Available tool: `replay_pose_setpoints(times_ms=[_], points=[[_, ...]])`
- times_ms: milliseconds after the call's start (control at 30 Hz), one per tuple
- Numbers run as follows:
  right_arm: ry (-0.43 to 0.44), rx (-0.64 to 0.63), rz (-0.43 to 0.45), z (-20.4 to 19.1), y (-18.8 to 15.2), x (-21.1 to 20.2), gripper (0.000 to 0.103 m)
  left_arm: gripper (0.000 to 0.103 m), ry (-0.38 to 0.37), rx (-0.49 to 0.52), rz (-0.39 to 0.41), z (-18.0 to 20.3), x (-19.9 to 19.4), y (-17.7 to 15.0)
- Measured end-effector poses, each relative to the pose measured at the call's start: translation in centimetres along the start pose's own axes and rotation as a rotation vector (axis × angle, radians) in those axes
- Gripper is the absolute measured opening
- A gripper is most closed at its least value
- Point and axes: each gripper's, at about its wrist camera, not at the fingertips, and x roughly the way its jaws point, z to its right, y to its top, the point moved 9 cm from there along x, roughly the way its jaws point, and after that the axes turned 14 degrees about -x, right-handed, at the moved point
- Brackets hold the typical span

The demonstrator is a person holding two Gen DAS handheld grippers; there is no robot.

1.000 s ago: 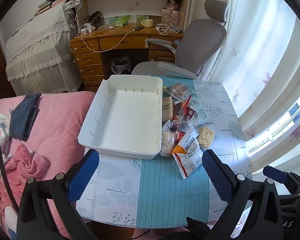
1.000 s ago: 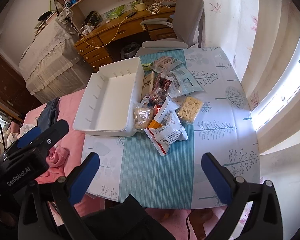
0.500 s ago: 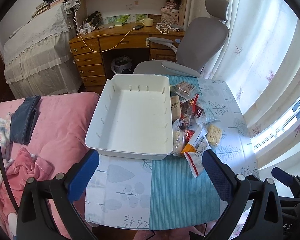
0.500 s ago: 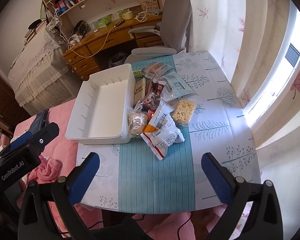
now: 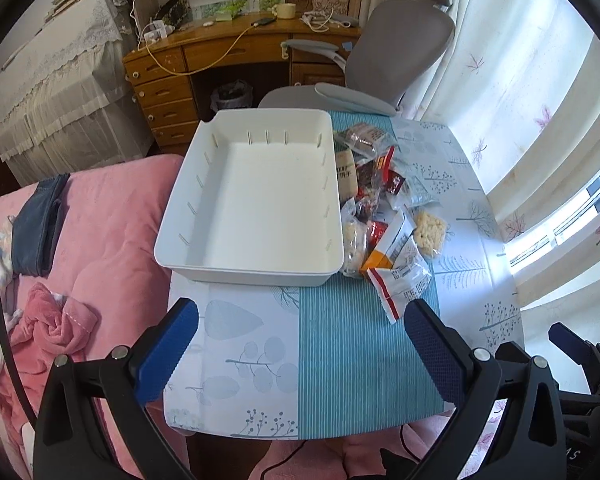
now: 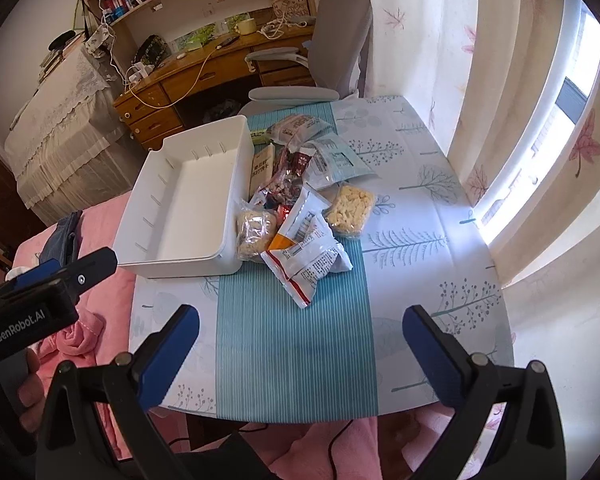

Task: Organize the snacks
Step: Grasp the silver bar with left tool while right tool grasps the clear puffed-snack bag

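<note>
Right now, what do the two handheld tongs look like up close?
Both tongs, left and right, have black plastic frames with silver screws and two fingers faced with textured blue pads. Seen from the right wrist view, the left unit's black body reads "GenRobot.AI" in white, gripped by a bare hand.

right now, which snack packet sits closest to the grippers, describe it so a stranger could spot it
Find the white bin on the table; the snack pile lies along its right side. At the pile's near end, on the teal stripe, lies a crinkled white packet, the only one with a red edge.
</note>
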Motion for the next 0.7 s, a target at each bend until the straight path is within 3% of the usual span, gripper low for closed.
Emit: replay_pose_setpoints(times_ms=[300, 533, 700], points=[[0.153, 0.127, -0.103, 4.2, 0.3, 3.4, 0.102, 0.102, 0.041, -0.02, -0.02, 2.5, 3.1, -1.2], [0.27, 0.216, -0.21, 8.0, 3.0, 7.8, 0.102, 0.102, 0.072, -0.007, 0.052, 5.8, 5.9, -2.2], [0.352, 0.326, -0.31, 9.9, 4.6, 12.3, 0.102, 0.102, 0.054, 0.008, 0.046, 8.8, 9.0, -3.4]])
